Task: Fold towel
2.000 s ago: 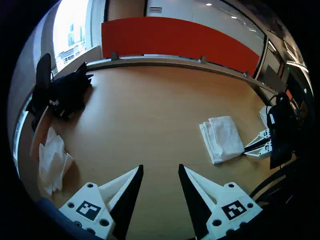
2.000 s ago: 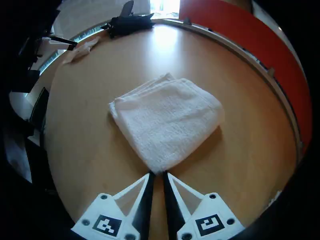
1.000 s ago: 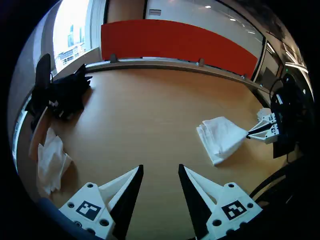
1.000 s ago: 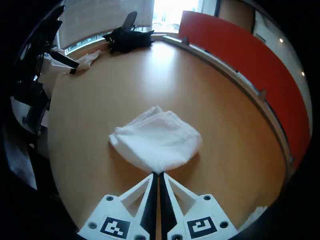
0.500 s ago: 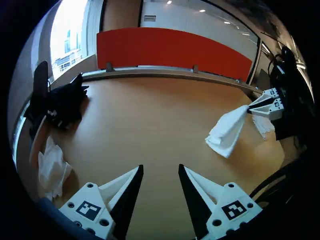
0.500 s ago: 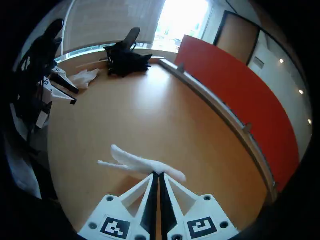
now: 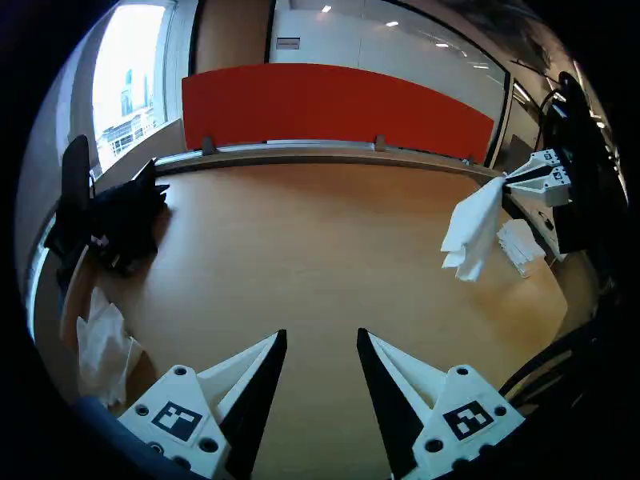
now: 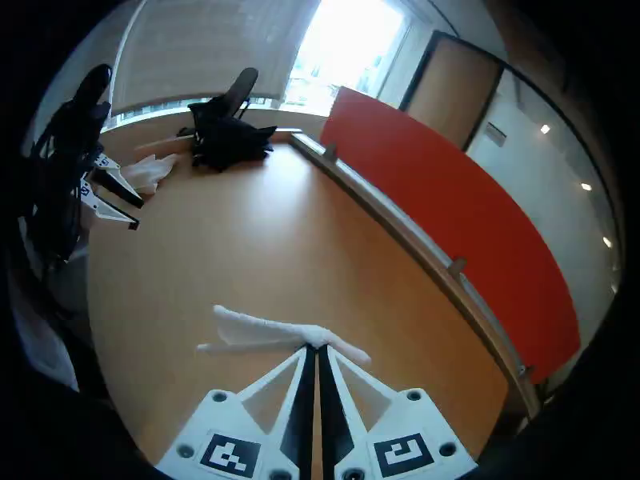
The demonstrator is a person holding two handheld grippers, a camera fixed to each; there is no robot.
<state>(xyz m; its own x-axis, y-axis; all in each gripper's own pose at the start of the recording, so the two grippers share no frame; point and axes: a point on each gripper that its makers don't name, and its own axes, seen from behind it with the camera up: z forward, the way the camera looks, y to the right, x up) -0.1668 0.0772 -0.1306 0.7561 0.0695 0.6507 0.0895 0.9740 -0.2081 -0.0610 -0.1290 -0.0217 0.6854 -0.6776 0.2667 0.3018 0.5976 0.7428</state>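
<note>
Whereas the towel (image 7: 474, 228) was lying folded flat a second ago, it is now hanging limp above the table (image 7: 304, 240), soft white terry drooping from one corner that the right gripper (image 8: 316, 350) is pinching with closed jaws, probably shaking it out for refolding; the left gripper (image 7: 320, 333) is waiting over smooth wood, jaws wide.

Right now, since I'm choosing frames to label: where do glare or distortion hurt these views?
Left gripper view: the window is blown out upper left, fisheye bows the red partition, the hanging towel is sharp. Right gripper view: the window is overexposed too, and the towel shows edge-on beyond the shut right tongs.
</note>
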